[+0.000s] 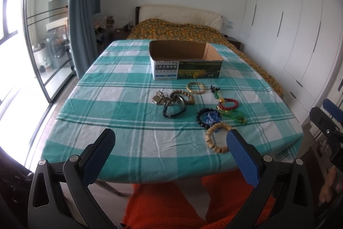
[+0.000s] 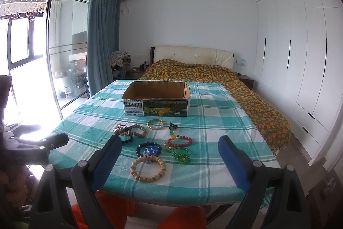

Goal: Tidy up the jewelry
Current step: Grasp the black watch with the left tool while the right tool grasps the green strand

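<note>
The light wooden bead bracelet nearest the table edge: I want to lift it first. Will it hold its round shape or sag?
The light wooden bead bracelet is made of separate chunky beads, so it will probably sag into a drooping loop if pinched at one side. Its smooth rounded beads may slip in the tongs. It looks light and lies flat, so rolling seems unlikely.

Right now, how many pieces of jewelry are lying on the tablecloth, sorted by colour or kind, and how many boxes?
Pale wooden bead bracelets: 1
Brown bead bracelets: 1
Gold bangles: 1
Red bead bracelets: 1
Dark bead bracelets: 1
Green bead strings: 1
Black cord bracelets: 1
Metal charm pieces: 1
Cardboard boxes: 1
Total: 9 things, 8 of them jewelry, though the tangled cluster is hard to separate.
</note>
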The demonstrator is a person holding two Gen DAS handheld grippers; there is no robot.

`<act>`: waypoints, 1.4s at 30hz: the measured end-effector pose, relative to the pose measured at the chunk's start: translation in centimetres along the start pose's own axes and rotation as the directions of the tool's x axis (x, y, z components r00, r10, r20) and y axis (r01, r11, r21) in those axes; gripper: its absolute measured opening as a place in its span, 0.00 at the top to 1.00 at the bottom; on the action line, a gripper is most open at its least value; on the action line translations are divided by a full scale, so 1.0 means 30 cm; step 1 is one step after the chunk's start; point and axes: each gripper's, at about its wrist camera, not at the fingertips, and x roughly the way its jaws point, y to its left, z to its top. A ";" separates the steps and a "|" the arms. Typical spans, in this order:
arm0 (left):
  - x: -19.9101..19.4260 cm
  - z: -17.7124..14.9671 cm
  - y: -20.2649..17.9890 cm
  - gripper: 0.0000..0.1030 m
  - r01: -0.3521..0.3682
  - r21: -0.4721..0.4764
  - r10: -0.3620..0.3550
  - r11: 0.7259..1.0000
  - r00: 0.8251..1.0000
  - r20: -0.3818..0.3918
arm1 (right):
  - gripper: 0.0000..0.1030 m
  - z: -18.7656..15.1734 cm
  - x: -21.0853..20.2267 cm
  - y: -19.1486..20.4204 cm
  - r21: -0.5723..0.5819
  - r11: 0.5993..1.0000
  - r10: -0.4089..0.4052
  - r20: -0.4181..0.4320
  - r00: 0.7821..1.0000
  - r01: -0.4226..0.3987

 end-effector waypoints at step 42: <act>0.502 -0.019 0.094 0.00 -0.033 -0.046 0.022 0.998 0.975 -0.221 | 0.09 -0.171 0.518 -0.172 0.033 0.996 0.086 -0.295 0.952 -0.080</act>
